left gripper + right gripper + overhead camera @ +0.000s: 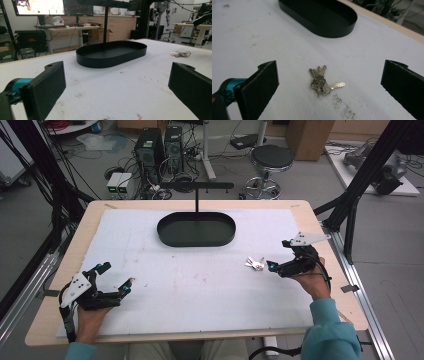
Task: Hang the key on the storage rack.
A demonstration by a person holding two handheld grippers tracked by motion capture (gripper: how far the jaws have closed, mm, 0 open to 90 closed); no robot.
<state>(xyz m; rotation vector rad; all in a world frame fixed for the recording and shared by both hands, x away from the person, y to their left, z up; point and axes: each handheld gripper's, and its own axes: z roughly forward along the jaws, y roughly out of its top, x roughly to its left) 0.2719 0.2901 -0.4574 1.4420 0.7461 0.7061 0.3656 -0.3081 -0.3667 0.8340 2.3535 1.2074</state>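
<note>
The bunch of keys [255,264] lay flat on the white tabletop [200,290] toward its right edge, bare surface all round it. The right gripper [274,265] hovered just beside the keys, jaws spread wide, holding nothing. The left gripper [116,276] rested near the front left corner, also wide open and empty. The black tray [196,229] sat toward the far edge.

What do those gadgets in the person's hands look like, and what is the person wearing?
Each hand holds a black gripper: the left gripper and the right gripper. Both have flat black jaws, teal accents, a grey three-cornered plate on top and a trailing black cable. The sleeves are teal.
</note>
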